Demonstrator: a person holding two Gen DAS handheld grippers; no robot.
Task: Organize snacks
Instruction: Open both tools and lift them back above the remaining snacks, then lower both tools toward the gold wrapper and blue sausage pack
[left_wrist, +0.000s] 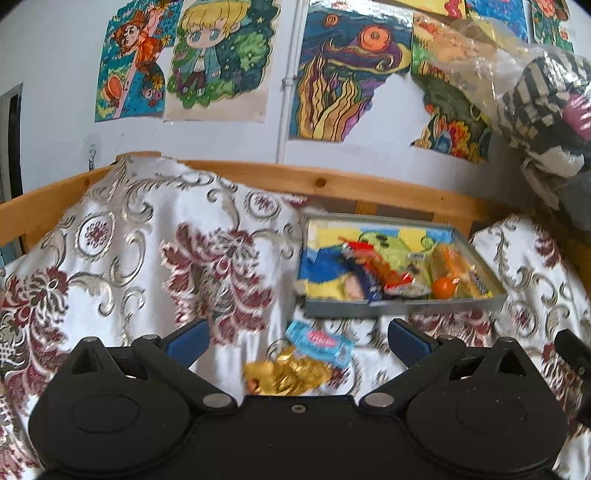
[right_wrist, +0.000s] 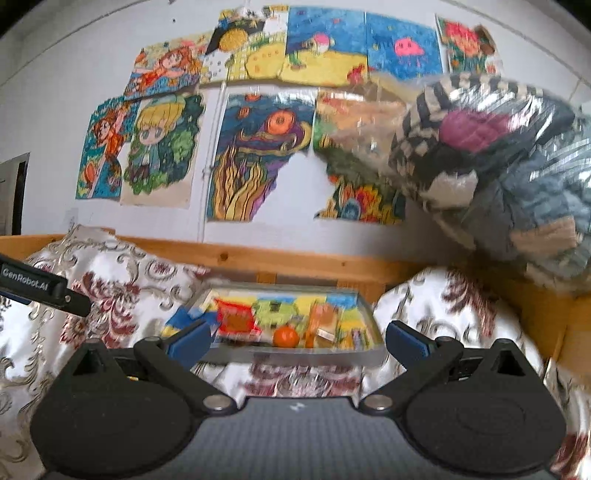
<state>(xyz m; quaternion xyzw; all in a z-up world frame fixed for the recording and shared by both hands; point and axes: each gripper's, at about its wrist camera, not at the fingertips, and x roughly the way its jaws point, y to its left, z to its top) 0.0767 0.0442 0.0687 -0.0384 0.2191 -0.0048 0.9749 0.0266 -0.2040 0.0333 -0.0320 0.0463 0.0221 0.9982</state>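
We hold our left gripper (left_wrist: 297, 341) with its jaws spread wide and nothing between them, poised over two loose snacks on the patterned cloth (left_wrist: 155, 258): a gold-wrapped snack (left_wrist: 288, 376) nearest us and a blue packet (left_wrist: 319, 341) just beyond it, touching or nearly so. Both lie almost centred between the fingers, slightly near of the tips. The blue packet's long axis runs left to right, tilted a little. The tray (left_wrist: 402, 308), already holding several snacks and an orange ball (left_wrist: 443, 288), sits farther off and to the right. Our right gripper (right_wrist: 295, 341) is also wide and empty, facing the tray, so we judge the left the nearer hand for either loose snack
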